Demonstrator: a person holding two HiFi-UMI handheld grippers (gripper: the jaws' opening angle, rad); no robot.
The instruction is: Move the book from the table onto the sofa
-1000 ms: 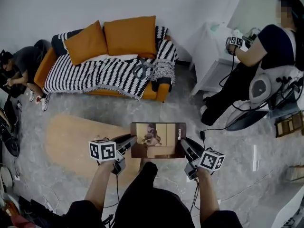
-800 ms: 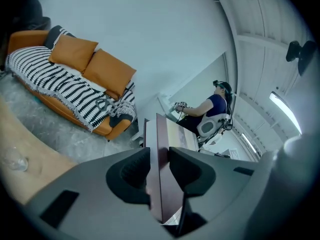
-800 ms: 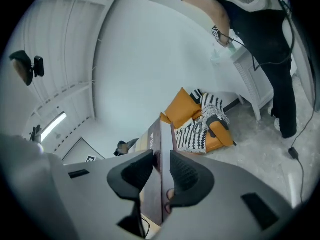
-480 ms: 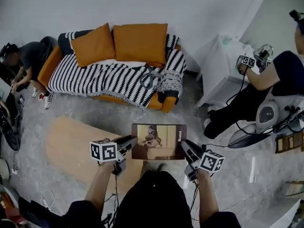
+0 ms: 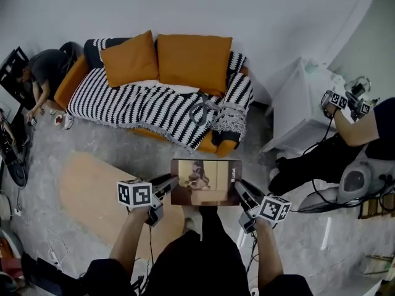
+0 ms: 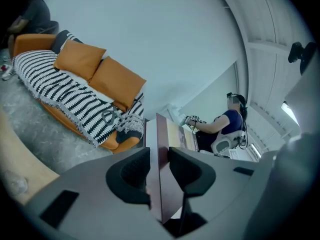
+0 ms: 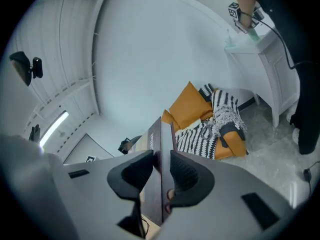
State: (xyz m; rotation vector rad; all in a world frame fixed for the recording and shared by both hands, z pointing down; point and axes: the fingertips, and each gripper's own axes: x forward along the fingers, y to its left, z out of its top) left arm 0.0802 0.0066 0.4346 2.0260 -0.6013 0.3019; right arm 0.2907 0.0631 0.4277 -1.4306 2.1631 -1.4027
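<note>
Book point(image 5: 205, 182) is hanging flat in the air between the two tools. Left gripper point(image 5: 171, 182) is pinching its left edge, and right gripper point(image 5: 238, 188) is pinching its right edge. Book is clearing the wooden table point(image 5: 92, 190) edge; bare grey floor point(image 5: 123, 143) is lying open toward the sofa point(image 5: 148, 106).

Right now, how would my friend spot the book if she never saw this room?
Start at the orange sofa with the striped blanket. In front of it, beside the wooden table, the book is held flat between the left claw and the right claw. Nothing else nearby has a picture cover.
</note>
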